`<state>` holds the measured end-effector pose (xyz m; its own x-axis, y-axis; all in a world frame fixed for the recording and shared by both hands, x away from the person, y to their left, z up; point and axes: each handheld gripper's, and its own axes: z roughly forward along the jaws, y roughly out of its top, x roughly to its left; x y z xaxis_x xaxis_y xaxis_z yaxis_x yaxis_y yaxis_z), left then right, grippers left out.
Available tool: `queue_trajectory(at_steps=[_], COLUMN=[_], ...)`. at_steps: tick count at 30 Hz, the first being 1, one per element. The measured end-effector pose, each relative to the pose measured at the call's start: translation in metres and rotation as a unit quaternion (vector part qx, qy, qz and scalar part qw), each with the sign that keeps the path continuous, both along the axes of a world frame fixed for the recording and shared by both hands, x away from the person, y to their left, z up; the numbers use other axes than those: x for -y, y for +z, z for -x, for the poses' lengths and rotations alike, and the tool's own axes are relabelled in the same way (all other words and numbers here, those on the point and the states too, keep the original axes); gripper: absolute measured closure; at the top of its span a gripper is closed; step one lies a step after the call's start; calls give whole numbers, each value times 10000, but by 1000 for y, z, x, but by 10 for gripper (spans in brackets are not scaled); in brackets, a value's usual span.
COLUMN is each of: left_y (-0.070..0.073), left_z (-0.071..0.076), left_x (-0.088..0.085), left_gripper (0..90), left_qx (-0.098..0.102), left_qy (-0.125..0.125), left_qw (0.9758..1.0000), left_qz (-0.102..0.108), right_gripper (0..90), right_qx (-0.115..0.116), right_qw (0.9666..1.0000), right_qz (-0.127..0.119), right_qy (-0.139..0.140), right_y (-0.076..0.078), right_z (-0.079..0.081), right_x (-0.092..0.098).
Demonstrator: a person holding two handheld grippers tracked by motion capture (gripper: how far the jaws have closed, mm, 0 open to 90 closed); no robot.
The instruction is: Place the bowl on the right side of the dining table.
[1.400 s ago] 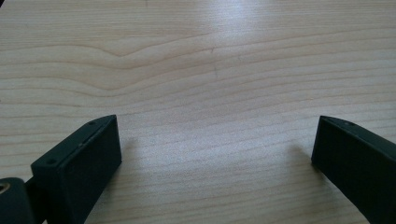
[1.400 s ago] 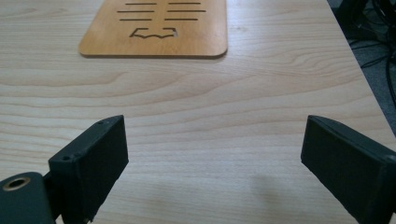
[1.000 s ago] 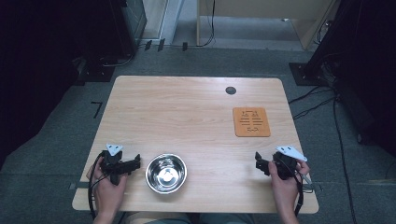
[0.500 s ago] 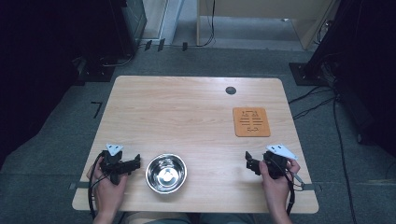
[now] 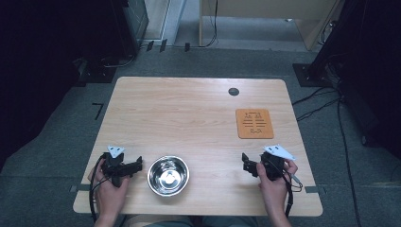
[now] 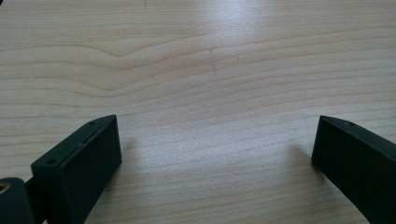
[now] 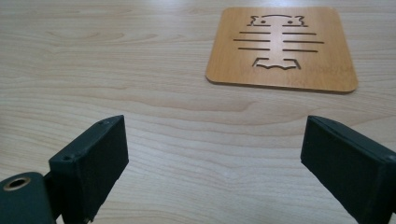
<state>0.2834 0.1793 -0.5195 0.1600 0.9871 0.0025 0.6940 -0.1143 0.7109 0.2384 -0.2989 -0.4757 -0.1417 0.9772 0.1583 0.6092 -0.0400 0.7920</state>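
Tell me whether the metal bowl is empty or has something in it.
Empty. In the high view the metal bowl stands upright on the table, showing only its bare shiny bottom.

Both grippers are black and boxy: the left gripper (image 5: 136, 165), beside the bowl (image 5: 168, 176), carries a grey three-cornered plate (image 5: 115, 150) and trails a black cable (image 5: 92, 189). The right gripper (image 5: 245, 162) has a like plate (image 5: 279, 151) and cable (image 5: 288, 198). Each jaw is a flat black block with small screw holes, and both forearms are bare.

Shiny steel bowl (image 5: 168, 176) upright, empty, near table (image 5: 189, 118) front edge.
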Motion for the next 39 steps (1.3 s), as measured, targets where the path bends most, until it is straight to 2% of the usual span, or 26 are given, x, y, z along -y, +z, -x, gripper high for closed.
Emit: queue_trajectory(at_steps=[5,23,39], left_y=[0,0,0], left_z=[0,0,0], left_x=[0,0,0], left_gripper=[12,12,12], left_qx=[1,2,1], left_qy=[0,0,0], left_qw=[10000,10000,10000], left_qz=[0,0,1], right_gripper=[73,73,73], right_qx=[-19,-3,-97], right_qw=[9999,9994,9986], right_qz=[36,-69,-51], right_qy=[99,327,524], right_y=[0,3,0], right_z=[1,-2,-5], right_x=[-7,-28,-52])
